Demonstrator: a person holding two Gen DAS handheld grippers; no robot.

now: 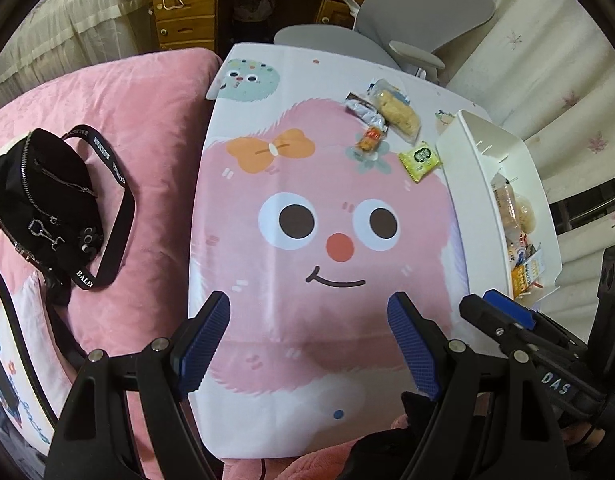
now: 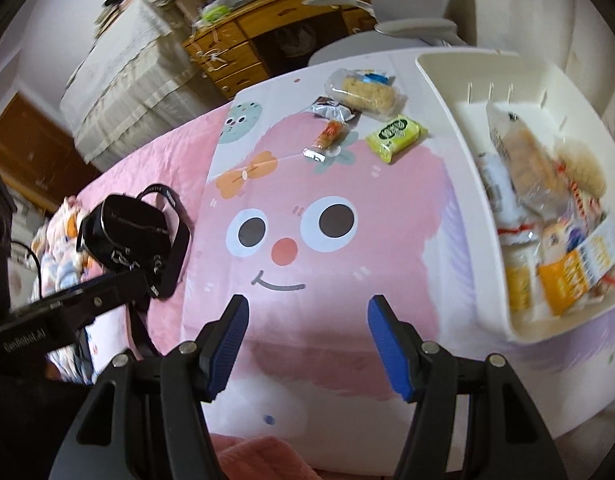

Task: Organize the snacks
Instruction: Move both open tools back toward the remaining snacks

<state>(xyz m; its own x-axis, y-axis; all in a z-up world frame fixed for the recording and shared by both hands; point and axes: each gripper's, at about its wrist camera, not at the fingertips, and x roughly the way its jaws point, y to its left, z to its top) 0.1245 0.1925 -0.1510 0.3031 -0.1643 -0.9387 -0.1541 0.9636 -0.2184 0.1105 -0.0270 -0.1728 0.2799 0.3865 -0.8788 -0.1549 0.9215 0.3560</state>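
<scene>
Several wrapped snacks lie at the far end of a small table with a pink cartoon-face cover (image 1: 315,320) (image 2: 327,340): a yellow-green packet (image 1: 419,159) (image 2: 395,135), an orange stick snack (image 1: 369,139) (image 2: 327,136), a silver-brown packet (image 1: 363,110) (image 2: 332,111) and a clear-wrapped rice cake (image 1: 397,110) (image 2: 365,94). A white bin (image 1: 463,160) (image 2: 443,92) on the right holds several snacks. My left gripper (image 1: 309,312) is open and empty above the near part of the table. My right gripper (image 2: 307,312) is open and empty too; it also shows at the right of the left wrist view (image 1: 503,312).
A black shoulder bag (image 1: 47,204) (image 2: 127,232) lies on the pink bed (image 1: 147,120) left of the table. A grey chair (image 1: 419,12) and a wooden desk (image 1: 195,4) stand beyond the far edge. A curtain (image 1: 547,80) hangs at the right.
</scene>
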